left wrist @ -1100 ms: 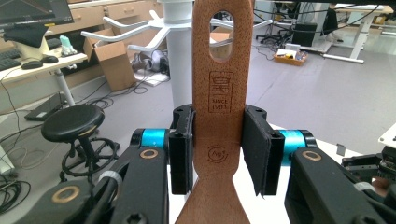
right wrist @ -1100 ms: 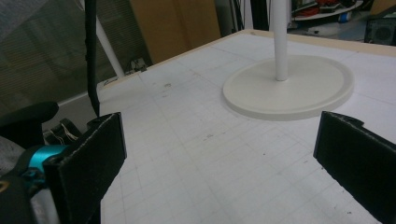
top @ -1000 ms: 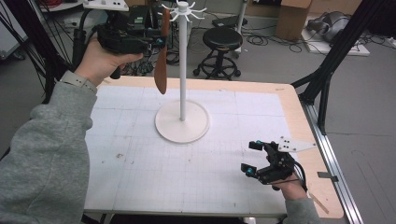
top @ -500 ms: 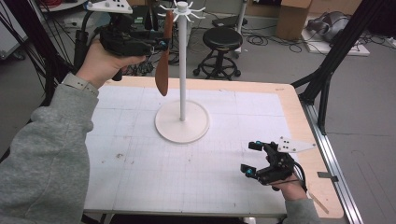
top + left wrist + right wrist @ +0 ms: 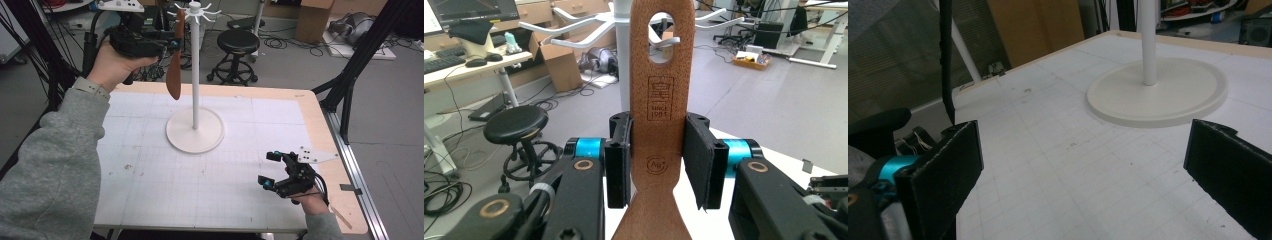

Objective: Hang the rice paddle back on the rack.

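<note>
Behind the table (image 5: 280, 210) you have a cluttered workshop with a black stool (image 5: 239, 42), cables on the floor and cardboard boxes. On the table's white gridded mat stands a white rack (image 5: 195, 90), a pole on a round base with hooked arms at its top.

Your left gripper (image 5: 167, 45) is raised beside the top of the rack, and its jaws pinch the handle of a brown wooden spatula (image 5: 174, 75) from both sides. In the left gripper view the pads (image 5: 700, 165) press flat on the handle just under its stamped mark. The spatula hangs blade down, with its hanging hole up by the rack's hooks.

Your right gripper (image 5: 270, 170) rests low near the table's right front corner, well apart from the rack, jaws spread wide with nothing between them.
</note>
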A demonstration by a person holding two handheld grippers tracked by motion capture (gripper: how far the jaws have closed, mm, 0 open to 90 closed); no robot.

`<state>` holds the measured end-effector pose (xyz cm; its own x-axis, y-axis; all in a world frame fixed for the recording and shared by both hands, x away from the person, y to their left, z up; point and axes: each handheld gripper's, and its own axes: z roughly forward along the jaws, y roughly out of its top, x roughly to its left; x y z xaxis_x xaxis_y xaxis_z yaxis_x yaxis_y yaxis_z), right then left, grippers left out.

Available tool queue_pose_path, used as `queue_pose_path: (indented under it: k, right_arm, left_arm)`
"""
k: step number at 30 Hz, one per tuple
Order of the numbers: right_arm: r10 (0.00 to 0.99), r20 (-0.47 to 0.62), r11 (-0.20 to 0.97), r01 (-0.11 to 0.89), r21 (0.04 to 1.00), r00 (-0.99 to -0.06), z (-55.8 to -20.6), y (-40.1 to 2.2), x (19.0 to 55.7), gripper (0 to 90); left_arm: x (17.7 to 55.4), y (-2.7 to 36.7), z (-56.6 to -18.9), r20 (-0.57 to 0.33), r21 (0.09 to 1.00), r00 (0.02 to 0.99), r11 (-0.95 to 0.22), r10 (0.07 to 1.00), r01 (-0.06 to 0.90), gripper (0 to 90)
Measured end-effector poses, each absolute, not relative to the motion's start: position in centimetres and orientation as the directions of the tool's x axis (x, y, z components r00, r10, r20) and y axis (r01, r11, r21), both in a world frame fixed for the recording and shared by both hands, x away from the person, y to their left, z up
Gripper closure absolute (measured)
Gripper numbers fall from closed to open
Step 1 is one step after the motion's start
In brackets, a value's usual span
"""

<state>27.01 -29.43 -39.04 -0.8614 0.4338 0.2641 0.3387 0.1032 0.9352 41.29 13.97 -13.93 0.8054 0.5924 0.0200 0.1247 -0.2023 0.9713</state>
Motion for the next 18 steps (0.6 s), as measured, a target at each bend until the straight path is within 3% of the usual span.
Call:
queue_pose_path:
  k: [18]
  right_arm:
    - [0.438, 0.267, 0.101, 0.342, 0.934, -0.859, -39.10, -29.58, 26.96, 0.9]
  left_arm:
    - [41.85, 13.65, -14.51, 0.005, 0.965, 0.806, -0.214, 0.593, 0.151, 65.0]
